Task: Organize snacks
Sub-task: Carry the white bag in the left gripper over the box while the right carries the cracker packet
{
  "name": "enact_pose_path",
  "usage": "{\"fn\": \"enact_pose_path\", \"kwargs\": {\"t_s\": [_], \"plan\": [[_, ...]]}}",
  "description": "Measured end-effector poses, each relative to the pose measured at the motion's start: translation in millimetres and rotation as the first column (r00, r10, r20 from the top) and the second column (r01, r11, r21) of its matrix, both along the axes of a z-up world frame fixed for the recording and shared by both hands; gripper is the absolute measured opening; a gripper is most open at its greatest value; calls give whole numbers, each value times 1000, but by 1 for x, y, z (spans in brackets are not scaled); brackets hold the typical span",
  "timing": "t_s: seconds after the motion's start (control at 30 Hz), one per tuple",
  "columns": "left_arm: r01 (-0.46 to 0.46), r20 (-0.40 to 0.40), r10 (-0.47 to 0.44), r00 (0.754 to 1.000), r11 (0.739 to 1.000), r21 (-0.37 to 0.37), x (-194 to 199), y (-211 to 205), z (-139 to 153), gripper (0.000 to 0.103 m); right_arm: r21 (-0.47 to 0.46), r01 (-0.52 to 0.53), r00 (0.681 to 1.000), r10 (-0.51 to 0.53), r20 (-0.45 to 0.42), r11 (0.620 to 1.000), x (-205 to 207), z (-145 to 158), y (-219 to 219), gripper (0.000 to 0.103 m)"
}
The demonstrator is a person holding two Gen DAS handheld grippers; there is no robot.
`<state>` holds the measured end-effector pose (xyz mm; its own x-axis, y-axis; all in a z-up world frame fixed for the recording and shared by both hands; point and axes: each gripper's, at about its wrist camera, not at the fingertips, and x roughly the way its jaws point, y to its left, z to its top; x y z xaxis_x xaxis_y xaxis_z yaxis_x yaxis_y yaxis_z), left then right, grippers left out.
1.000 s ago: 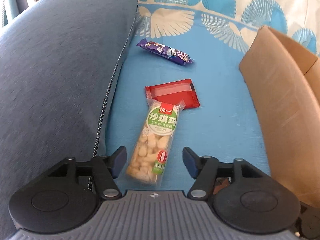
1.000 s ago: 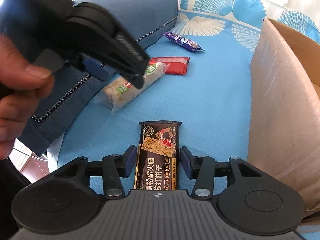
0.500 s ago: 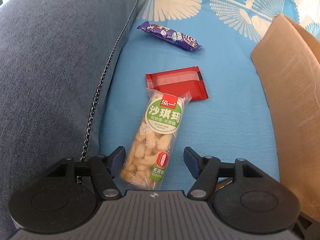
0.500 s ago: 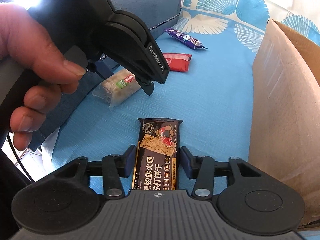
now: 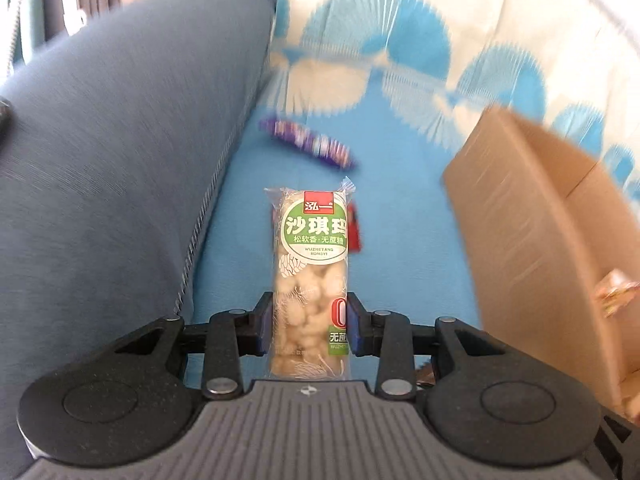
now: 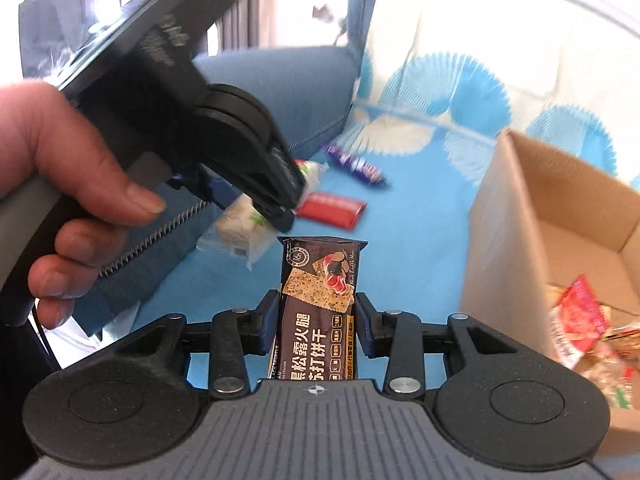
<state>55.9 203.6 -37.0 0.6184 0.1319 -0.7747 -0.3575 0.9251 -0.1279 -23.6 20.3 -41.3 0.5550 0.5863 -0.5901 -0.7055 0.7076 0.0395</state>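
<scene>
A clear snack pack with a green label [image 5: 310, 248] stands lifted between the pads of my left gripper [image 5: 308, 320]. Its jaws are closing and press on the pack's sides. My right gripper [image 6: 316, 320] is shut on a dark cracker pack [image 6: 320, 280] held above the blue sheet. In the right wrist view a hand [image 6: 80, 184] holds the left gripper [image 6: 256, 208] with the green-label pack [image 6: 240, 232] in it, just left of and beyond the cracker pack.
An open cardboard box [image 6: 540, 208] with several snacks [image 6: 584, 320] inside stands on the right, also in the left wrist view [image 5: 540, 240]. A purple wrapper [image 5: 308, 146] and a red packet [image 6: 332, 210] lie on the blue sheet. A grey-blue cushion [image 5: 120, 160] fills the left.
The left jaws have come together on the green-label pack and raised it off the sheet. The right gripper gripped the cracker pack and lifted it. Both views now tilt up toward the box.
</scene>
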Motion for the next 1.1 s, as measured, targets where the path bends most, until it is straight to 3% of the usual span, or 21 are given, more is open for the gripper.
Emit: {"fn": "enact_pose_path", "kwargs": {"t_s": [0.2,0.33,0.53,0.63,0.77,1.1], "plan": [[-2,216,2,976,1000,-3,-37,-18,38,39,115,25,991,-40,130,993,-19,39,-37,41],[41,280,-51,959,998,43,-48,-41,51,39,196,49,975,-89,203,979,-17,67,-70,41],[104,268,-127,955,990,99,-41,-66,54,39,283,132,944,-208,255,950,21,94,-117,41],[111,265,-133,955,989,96,-33,-69,52,39,271,189,926,-263,269,944,42,85,-140,41],[105,255,-123,959,991,83,-17,-69,46,39,289,292,911,-357,207,912,58,66,-169,41],[125,284,-139,949,990,66,12,-91,41,39,308,372,886,-434,165,876,74,50,-203,41]]}}
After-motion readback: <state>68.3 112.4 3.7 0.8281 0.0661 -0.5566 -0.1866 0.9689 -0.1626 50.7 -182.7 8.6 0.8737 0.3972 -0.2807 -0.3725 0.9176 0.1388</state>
